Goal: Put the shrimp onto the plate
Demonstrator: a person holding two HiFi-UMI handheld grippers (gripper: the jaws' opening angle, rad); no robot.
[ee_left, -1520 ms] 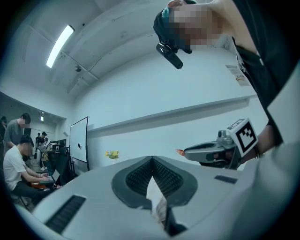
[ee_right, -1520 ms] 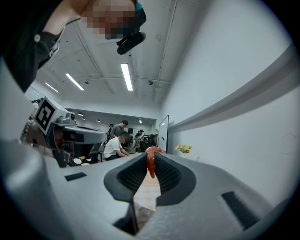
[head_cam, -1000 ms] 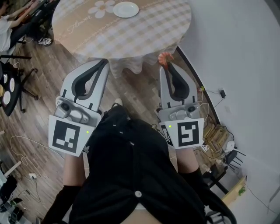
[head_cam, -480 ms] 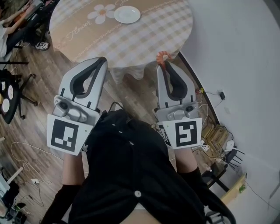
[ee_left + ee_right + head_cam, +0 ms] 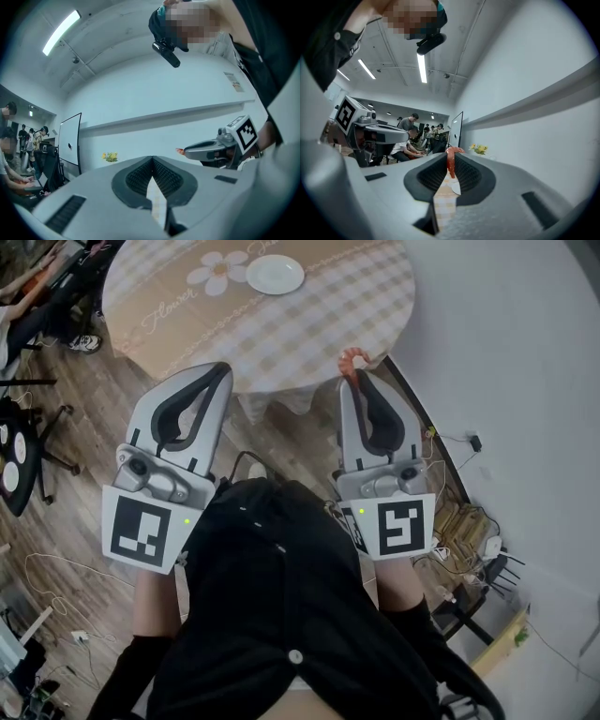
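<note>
**Two grippers near the table, one shrimp in the right**

Your left gripper (image 5: pixel 220 371) was clenched on nothing. In its own view the ribbed pads met along a single seam, and only a sliver of checked cloth showed beneath them. Past it, the white plate (image 5: pixel 275 274) sat bare on the round table (image 5: pixel 319 324), beside the daisy print and well apart from both tools.

Your right gripper (image 5: pixel 352 381) was grasping the shrimp (image 5: pixel 353 359), carried in the air close to the table's near edge. The right gripper view showed the red body (image 5: pixel 451 161) pinched between the pads at their very tips. Its curled end rose just above them, and the rest hung down inside the gap.

Judging by its look, you had something light. It was probably a firm or rubbery model, with a skin smooth enough to slip. So shallow a hold at the tips could have let it pivot or drop out. A grip across the thick middle of the curl, seated deeper in the ribbing, would have been the safer one.
</note>
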